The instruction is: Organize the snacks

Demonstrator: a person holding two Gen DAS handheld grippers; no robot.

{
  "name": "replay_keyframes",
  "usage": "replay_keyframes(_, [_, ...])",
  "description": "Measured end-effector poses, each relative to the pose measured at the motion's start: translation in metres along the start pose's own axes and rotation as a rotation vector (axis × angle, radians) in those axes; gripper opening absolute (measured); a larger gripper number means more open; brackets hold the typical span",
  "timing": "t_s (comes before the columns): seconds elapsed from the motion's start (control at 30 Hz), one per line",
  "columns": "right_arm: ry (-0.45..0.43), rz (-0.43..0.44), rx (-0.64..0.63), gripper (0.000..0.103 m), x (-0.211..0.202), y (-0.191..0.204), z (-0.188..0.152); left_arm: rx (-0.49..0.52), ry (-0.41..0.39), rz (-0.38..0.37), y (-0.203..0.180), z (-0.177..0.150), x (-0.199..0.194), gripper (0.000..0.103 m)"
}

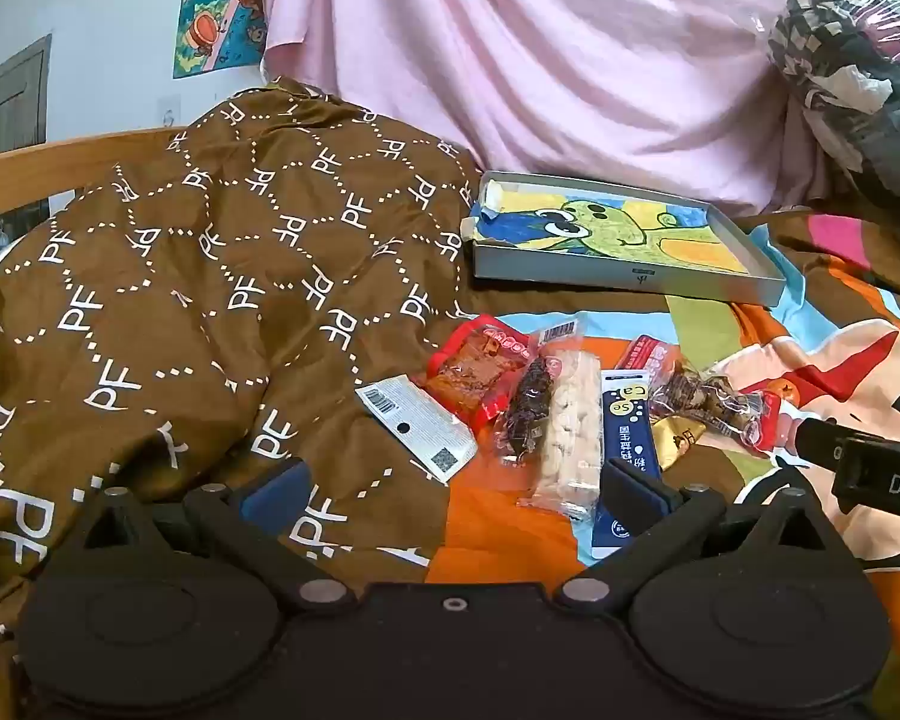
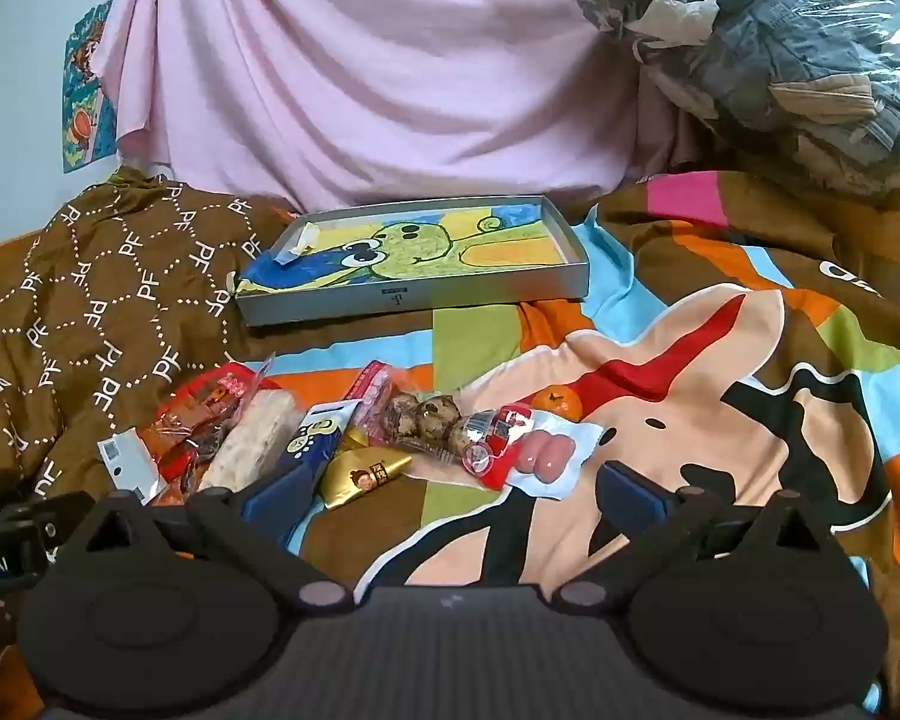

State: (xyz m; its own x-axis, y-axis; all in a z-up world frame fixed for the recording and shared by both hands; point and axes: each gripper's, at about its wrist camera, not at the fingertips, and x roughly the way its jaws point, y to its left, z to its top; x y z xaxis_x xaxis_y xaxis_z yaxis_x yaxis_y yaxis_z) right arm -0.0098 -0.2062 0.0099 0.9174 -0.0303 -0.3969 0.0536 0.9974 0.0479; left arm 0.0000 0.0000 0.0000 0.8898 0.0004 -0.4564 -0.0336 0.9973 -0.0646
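Fingers [image 1: 276,483] of the left gripper [image 1: 453,486] and right gripper [image 2: 450,489] spread wide, empty, near the snack packets [image 2: 354,438] lying before the grey tray [image 2: 414,294]

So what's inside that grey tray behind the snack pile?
Only a colourful drawing of a green cartoon creature lines the grey tray; its upper left corner is curled. No snacks inside. Anything under the drawing is covered.

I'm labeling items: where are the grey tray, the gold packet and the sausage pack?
grey tray [image 2: 486,291]: right wrist view, front wall.
gold packet [image 2: 363,474]: right wrist view, middle.
sausage pack [image 2: 546,456]: right wrist view, pink sausages.
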Motion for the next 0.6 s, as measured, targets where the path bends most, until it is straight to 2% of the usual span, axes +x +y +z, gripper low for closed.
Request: replay_keyframes(0.6, [0.012, 0.005, 0.012, 0.103, 0.0007, -0.0018, 0.0000, -0.001, 0.005, -0.004, 0.0001, 0.0002, 0.0003, 0.102])
